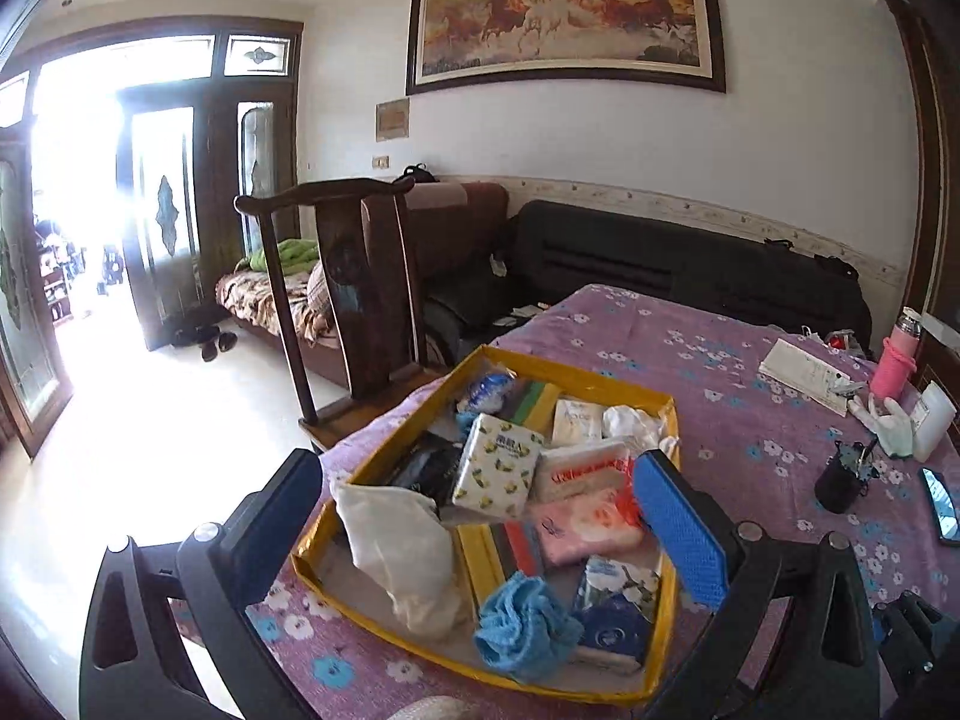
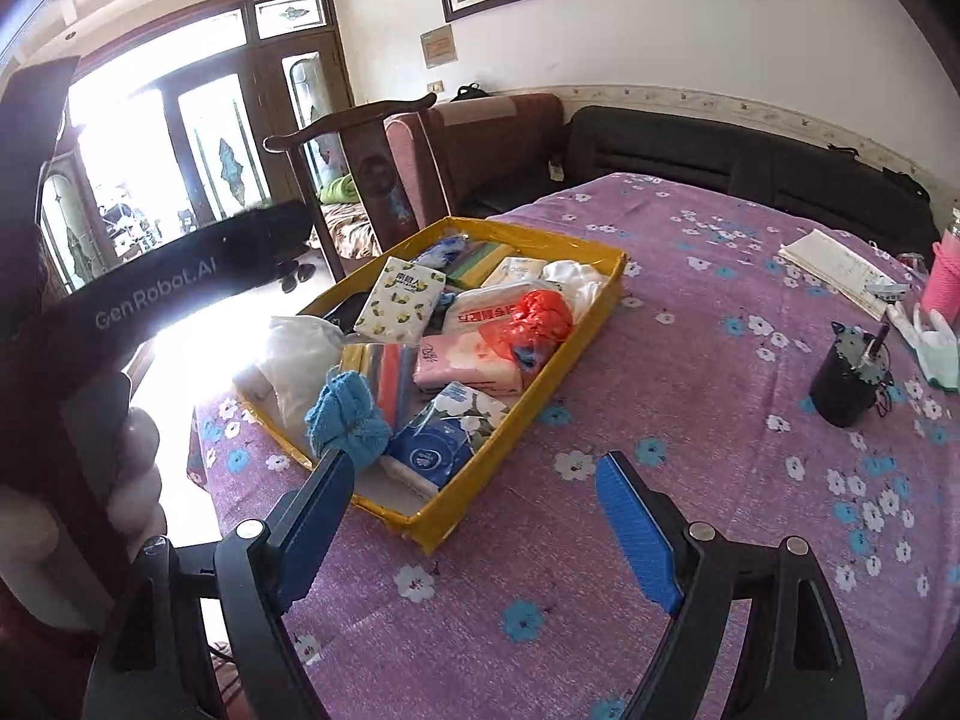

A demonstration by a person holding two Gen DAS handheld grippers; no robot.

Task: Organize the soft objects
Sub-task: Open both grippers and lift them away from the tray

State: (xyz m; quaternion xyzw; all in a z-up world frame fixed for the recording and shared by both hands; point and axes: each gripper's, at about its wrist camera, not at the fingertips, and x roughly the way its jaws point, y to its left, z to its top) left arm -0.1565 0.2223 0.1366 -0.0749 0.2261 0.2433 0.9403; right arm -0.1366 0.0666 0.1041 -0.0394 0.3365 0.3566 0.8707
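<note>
A yellow tray [image 1: 665, 594] [image 2: 543, 387] on the purple flowered tablecloth holds several soft items: a white cloth bag [image 1: 402, 552] [image 2: 297, 354], a blue knitted cloth [image 1: 522, 621] [image 2: 348, 414], a lemon-print tissue pack [image 1: 498, 468] [image 2: 399, 300], a pink pack [image 1: 585, 525] [image 2: 465, 366], a blue tissue pack [image 1: 615, 612] [image 2: 447, 435] and a red plastic bag [image 2: 537, 315]. My left gripper [image 1: 480, 510] is open, hovering over the tray's near half, empty. My right gripper [image 2: 474, 504] is open and empty above the tray's near right corner.
A black cup [image 2: 849, 381] [image 1: 840, 477], a white glove [image 1: 888, 420], a pink bottle [image 1: 897, 357], a notebook [image 2: 840, 270] and a phone [image 1: 939, 504] lie on the table's right side. A wooden chair [image 1: 354, 294] stands at the table's far left edge.
</note>
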